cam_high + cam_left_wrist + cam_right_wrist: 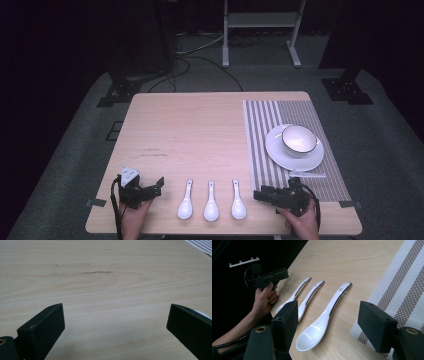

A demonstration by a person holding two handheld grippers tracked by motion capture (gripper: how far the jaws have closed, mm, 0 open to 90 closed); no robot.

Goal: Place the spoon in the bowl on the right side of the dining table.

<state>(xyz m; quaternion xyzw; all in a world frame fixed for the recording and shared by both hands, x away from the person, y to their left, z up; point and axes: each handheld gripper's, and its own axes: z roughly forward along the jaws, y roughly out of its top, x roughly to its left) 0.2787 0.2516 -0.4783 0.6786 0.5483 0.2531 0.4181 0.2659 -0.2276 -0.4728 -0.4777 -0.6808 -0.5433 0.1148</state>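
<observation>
Jaws on the right gripper (328,322) stand spread wide, framing the nearest spoon (324,316), whose bowl lies between them on the bare wood just beside the striped mat (402,290). Nothing is pinched yet. Two more spoons (308,298) lie parallel beyond it, handles pointing away, and farther off the left gripper (268,277) rests near the table's edge; in its own view its jaws are also spread, with only wood grain between them. From above, the three spoons sit in a row between the two grippers, the right one (238,200) closest to the right gripper, and a bowl (299,139) on a plate (280,155) waits on the mat. The step looks like taking that right spoon. Gripping it well probably means closing across the handle's narrow neck rather than the slick, rounded bowl, coming down level so the glazed ceramic does not squirt sideways into its neighbour.
</observation>
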